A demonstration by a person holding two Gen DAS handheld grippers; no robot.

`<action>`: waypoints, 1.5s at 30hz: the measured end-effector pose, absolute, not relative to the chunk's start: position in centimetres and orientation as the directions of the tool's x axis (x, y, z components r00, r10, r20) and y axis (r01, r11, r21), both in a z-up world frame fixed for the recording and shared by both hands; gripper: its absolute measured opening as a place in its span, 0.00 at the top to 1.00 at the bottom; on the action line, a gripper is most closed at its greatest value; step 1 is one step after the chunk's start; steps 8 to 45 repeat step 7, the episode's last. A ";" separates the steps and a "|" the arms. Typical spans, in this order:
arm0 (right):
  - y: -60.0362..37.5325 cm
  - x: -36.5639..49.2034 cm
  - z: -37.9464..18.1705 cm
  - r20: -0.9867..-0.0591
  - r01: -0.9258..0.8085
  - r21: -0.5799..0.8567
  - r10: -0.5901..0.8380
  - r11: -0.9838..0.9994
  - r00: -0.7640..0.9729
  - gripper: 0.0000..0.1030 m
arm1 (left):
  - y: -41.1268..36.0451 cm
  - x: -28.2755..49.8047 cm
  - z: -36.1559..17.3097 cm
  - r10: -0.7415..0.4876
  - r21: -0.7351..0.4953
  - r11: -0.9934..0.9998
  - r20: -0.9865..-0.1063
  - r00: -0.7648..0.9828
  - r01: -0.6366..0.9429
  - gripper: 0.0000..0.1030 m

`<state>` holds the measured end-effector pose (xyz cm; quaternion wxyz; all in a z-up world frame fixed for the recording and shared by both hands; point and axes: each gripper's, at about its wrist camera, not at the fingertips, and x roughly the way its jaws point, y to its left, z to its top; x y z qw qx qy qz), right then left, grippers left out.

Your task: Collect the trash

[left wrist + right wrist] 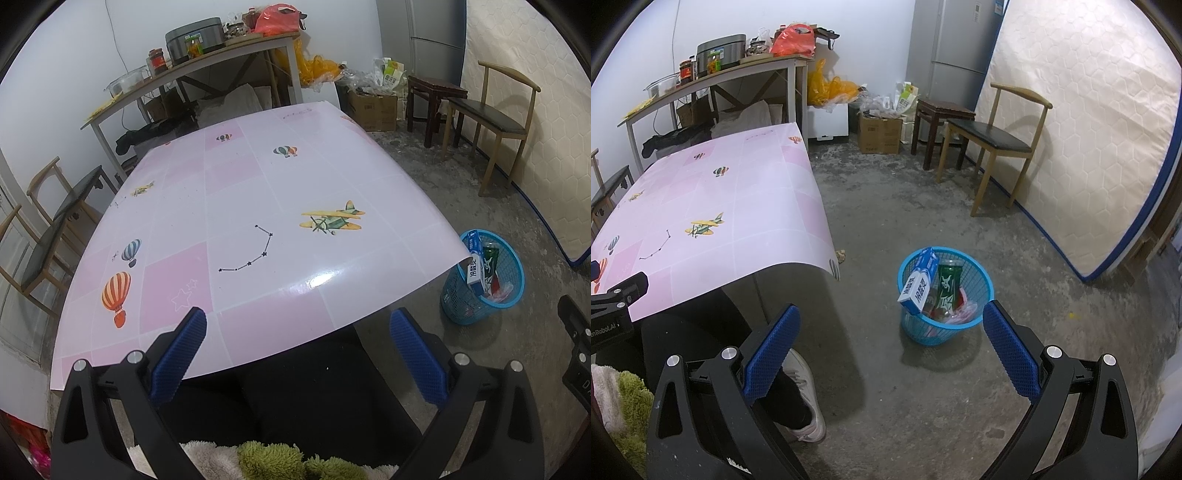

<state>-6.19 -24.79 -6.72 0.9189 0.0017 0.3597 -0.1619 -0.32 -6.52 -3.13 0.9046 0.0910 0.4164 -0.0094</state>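
the collecting looks finished or very nearly so. the pink table [258,206] that fills the middle of the left wrist view shows only its printed balloons and planes; no loose trash lies on the part in view. the trash sits in the blue basket [982,295] on the concrete floor, lower centre of the right wrist view and at the right edge of the left wrist view. a blue-and-white box [919,280] leans against the basket's left rim and pokes above it, a green packet [947,286] stands beside it, and red and pink wrappers lie lower inside.

the left gripper [295,343] hangs over the table's near edge, fingers spread wide and holding nothing. the right gripper [888,343] hovers above the floor in front of the basket, fingers likewise wide apart and empty.

by my reading nothing is left to pick up, unless trash lies outside both views.
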 end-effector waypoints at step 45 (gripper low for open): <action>-24.8 -6.2 -6.7 -0.662 0.299 -0.113 -0.296 0.948 0.689 0.08 | -6.6 -0.5 -3.5 0.056 0.154 0.983 -0.759 0.649 0.095 0.05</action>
